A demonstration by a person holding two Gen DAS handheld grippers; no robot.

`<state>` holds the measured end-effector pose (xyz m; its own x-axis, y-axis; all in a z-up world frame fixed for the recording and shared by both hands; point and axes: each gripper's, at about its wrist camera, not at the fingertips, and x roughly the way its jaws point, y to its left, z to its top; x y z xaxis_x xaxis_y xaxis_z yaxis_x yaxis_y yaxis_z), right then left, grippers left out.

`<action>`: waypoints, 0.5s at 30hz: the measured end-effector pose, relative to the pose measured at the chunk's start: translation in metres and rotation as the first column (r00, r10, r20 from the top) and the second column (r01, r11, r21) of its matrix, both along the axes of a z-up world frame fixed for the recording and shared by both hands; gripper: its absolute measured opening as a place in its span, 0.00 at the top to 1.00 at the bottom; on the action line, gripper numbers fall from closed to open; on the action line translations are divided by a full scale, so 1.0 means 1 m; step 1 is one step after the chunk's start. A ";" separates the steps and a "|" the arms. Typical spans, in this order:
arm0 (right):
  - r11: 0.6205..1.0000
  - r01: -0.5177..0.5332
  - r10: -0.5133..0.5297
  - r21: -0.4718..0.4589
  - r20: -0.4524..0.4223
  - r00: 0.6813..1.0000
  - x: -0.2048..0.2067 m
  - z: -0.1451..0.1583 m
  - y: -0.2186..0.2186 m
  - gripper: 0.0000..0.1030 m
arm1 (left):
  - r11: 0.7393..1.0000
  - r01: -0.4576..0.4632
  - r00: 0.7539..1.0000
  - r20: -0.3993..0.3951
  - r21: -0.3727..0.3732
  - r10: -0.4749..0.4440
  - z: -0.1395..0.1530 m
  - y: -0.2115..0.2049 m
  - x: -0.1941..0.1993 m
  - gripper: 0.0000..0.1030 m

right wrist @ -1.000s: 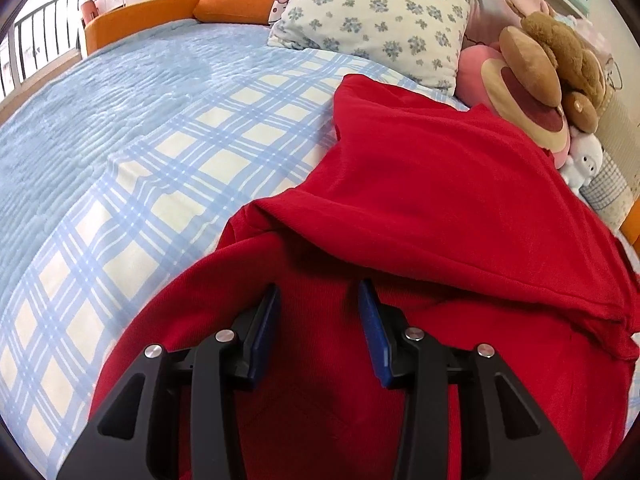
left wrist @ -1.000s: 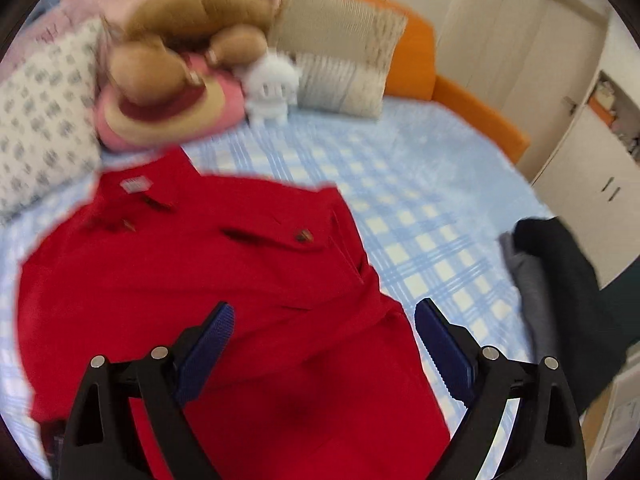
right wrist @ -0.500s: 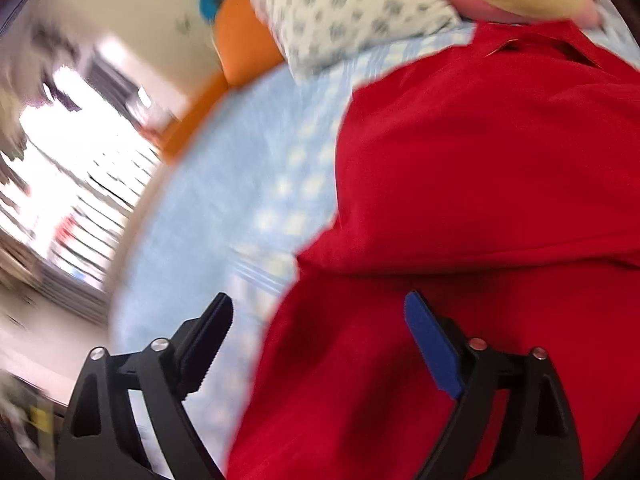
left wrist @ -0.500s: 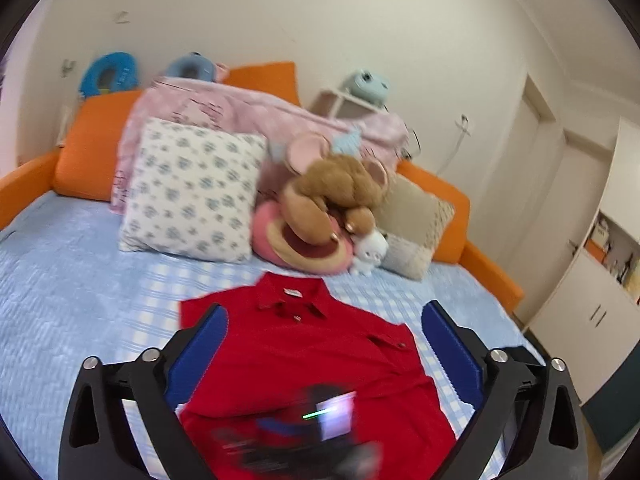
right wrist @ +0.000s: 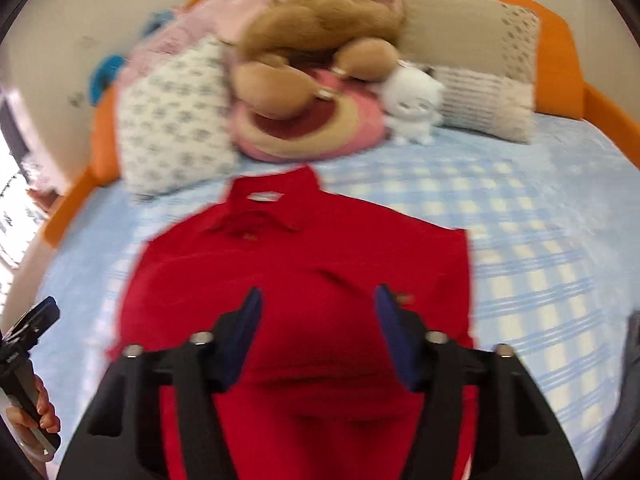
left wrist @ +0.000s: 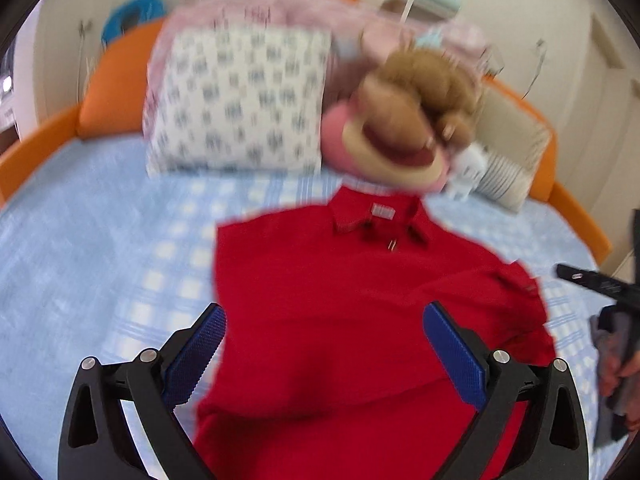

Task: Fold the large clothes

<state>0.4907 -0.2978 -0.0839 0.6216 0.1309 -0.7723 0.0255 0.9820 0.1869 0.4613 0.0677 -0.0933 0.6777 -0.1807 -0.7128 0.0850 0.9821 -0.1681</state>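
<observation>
A red collared shirt (left wrist: 360, 300) lies on the blue checked bed, collar towards the pillows, its sides folded in over the body. It also shows in the right wrist view (right wrist: 304, 272). My left gripper (left wrist: 324, 336) is open and empty, held above the shirt's lower half. My right gripper (right wrist: 316, 316) is open and empty, also above the shirt's lower middle. The left gripper shows at the left edge of the right wrist view (right wrist: 28, 344). The right gripper shows at the right edge of the left wrist view (left wrist: 592, 280). Both views are blurred.
A patterned pillow (left wrist: 240, 100), a brown and pink plush (left wrist: 404, 120), a small white plush (right wrist: 412, 108) and a beige pillow (right wrist: 480, 100) line the bed's head. Dark clothes (left wrist: 612, 360) lie at the right edge. An orange frame (left wrist: 112, 92) borders the bed.
Both grippers have pulled back from the shirt and now face its collar from above. The right gripper opened from nearly shut a second ago. The shirt now lies with both sides folded in.
</observation>
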 end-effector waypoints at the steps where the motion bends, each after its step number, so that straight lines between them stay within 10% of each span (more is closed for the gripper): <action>1: 1.000 0.021 -0.021 -0.007 -0.017 1.000 0.003 -0.007 -0.008 0.55 | 1.000 -0.012 0.999 -0.030 0.007 0.012 -0.017 -0.006 0.012 0.03; 9: 0.998 0.062 -0.066 -0.024 -0.160 0.985 0.019 -0.094 -0.050 0.62 | 0.992 -0.055 0.991 -0.116 0.114 0.068 -0.108 -0.018 0.047 0.03; 15: 0.994 0.067 -0.074 -0.086 -0.086 0.994 0.013 -0.108 -0.039 0.60 | 0.995 -0.028 0.989 -0.145 0.094 0.041 -0.129 -0.011 0.051 0.02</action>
